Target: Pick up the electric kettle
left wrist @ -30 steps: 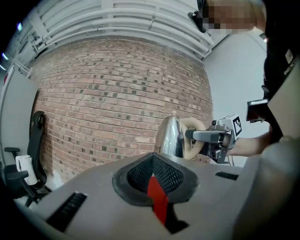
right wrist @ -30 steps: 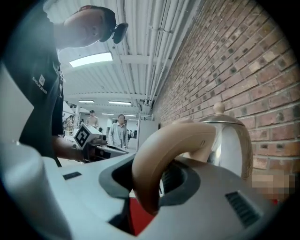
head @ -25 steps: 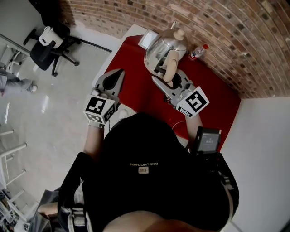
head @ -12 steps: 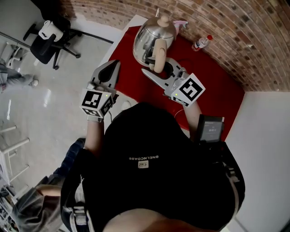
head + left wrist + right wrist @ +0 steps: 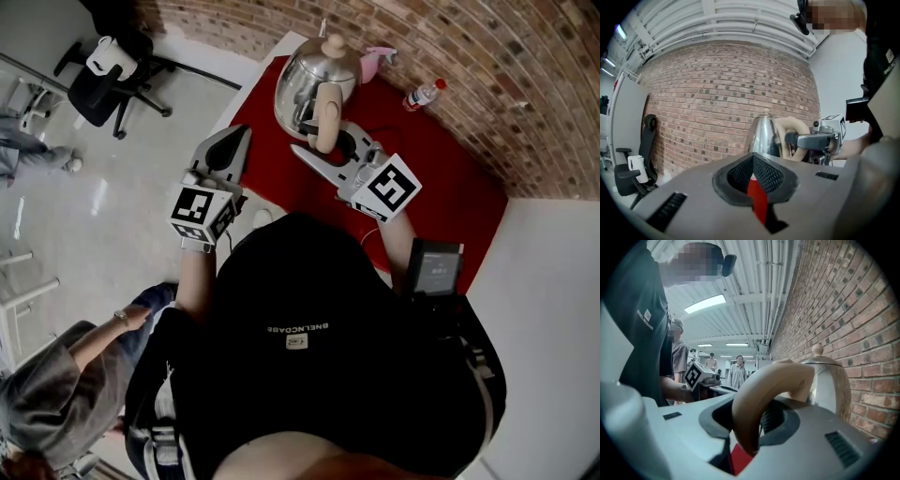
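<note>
A black shirt (image 5: 314, 323) is worn; the grey left claw (image 5: 240, 134) and right claw (image 5: 317, 155) carry black-and-white marker cubes (image 5: 199, 214).

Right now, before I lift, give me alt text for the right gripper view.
The jaws of the right gripper are closed on the beige curved handle of the shiny steel electric kettle, with a red brick wall at its right. Behind at left are the left gripper and people in a lit hall.
</note>
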`<action>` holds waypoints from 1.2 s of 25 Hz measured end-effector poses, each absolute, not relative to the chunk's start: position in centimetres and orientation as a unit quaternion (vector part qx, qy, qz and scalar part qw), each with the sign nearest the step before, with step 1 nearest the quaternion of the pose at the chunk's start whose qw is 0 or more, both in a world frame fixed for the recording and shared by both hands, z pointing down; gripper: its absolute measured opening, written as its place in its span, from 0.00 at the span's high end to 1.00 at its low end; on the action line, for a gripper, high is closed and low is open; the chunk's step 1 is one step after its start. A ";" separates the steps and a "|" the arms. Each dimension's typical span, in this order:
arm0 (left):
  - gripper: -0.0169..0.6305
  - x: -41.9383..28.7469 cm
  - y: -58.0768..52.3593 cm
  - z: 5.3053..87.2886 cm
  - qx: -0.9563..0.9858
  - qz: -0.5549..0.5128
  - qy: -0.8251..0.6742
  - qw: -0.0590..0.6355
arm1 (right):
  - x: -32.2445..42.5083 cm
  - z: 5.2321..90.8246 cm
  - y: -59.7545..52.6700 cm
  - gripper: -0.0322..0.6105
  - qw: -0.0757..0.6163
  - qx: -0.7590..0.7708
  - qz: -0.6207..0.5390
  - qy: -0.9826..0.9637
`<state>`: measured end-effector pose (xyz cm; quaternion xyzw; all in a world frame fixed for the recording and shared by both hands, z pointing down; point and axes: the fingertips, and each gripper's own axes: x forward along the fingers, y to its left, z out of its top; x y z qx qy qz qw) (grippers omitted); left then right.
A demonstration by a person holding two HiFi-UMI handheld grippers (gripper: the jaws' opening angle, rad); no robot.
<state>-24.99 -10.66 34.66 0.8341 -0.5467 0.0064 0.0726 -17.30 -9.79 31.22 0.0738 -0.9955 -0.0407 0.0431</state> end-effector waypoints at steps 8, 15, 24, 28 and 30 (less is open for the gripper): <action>0.96 -25.2 -10.6 35.0 0.830 0.008 -0.552 0.078 | -17.3 31.9 -10.1 0.77 0.052 0.079 -0.041 -0.995; 0.96 -25.4 -10.5 35.4 0.828 0.009 -0.555 0.082 | -17.2 32.2 -10.4 0.77 0.050 0.081 -0.031 -0.995; 0.96 -25.5 -10.5 35.4 0.827 0.010 -0.555 0.085 | -17.2 32.2 -10.5 0.77 0.051 0.082 -0.029 -0.995; 0.96 -25.4 -10.6 35.5 0.828 0.012 -0.555 0.085 | -17.2 32.2 -10.6 0.77 0.050 0.083 -0.030 -0.995; 0.96 -25.4 -10.6 35.6 0.827 0.012 -0.555 0.085 | -17.2 32.2 -10.6 0.77 0.049 0.082 -0.030 -0.995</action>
